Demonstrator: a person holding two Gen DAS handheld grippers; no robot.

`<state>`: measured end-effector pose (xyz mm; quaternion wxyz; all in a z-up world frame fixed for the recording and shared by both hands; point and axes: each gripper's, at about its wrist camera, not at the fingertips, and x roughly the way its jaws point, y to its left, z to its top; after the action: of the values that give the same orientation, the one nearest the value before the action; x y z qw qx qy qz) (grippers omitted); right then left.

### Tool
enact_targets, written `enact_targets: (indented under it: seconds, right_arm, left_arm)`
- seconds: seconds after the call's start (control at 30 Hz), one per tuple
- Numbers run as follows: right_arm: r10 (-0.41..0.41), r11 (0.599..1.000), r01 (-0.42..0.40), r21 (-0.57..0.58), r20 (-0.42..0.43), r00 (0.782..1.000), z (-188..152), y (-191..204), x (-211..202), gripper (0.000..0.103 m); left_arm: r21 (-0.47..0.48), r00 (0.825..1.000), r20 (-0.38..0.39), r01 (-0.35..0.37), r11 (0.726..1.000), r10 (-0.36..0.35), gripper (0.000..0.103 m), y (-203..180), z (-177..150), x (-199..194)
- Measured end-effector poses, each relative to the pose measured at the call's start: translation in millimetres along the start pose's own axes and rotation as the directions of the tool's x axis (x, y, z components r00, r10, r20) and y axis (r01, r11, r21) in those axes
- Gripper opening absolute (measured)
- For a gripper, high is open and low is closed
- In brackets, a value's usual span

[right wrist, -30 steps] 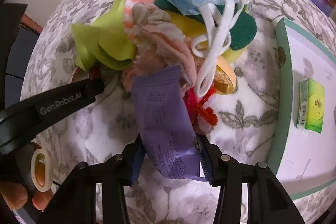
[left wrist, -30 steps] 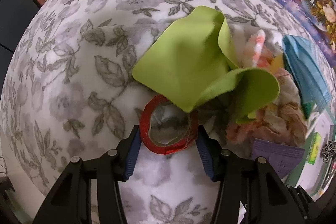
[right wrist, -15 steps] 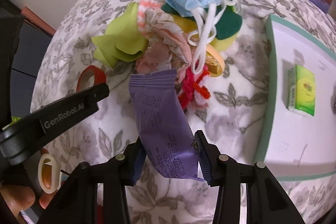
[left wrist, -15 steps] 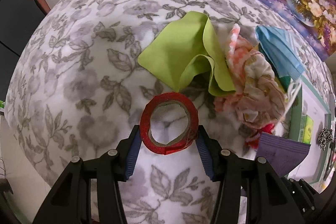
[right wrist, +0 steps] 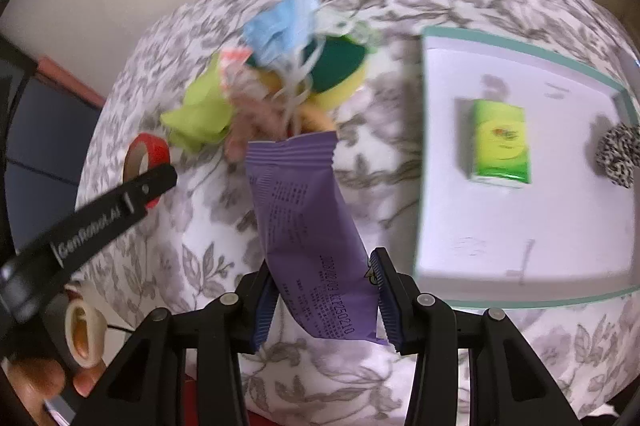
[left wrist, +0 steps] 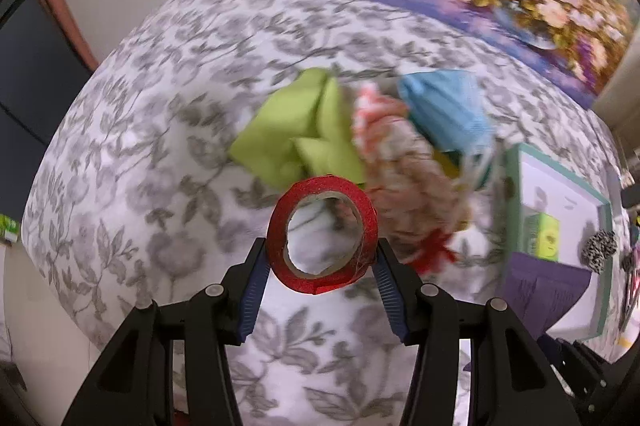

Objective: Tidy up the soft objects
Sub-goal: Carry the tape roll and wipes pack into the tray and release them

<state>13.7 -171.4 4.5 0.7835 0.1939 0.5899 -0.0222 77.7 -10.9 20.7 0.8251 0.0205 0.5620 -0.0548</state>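
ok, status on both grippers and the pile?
Left gripper shut on red tape roll. Right gripper shut on purple packet. Soft pile on floral cloth; tray unobstructed.

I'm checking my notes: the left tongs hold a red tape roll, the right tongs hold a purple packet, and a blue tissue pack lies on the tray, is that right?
Not quite. The tissue pack on the tray is green, not blue, as the right wrist view shows. The rest stands: the left tongs hold the red tape roll, and the right tongs hold the purple packet.

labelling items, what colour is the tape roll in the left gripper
Red, with a brown cardboard core; the tape roll shows best in the left wrist view.
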Motion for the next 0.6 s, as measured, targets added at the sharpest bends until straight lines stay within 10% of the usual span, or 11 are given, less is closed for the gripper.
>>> enact_targets:
  seconds: [0.6]
  right_arm:
    - [-0.097, 0.955, 0.075, 0.288, 0.065, 0.993, 2, -146, -48, 0.047]
  left_arm:
    - [0.274, 0.998, 0.037, 0.044, 0.961, -0.057, 0.054, -137, -28, -21]
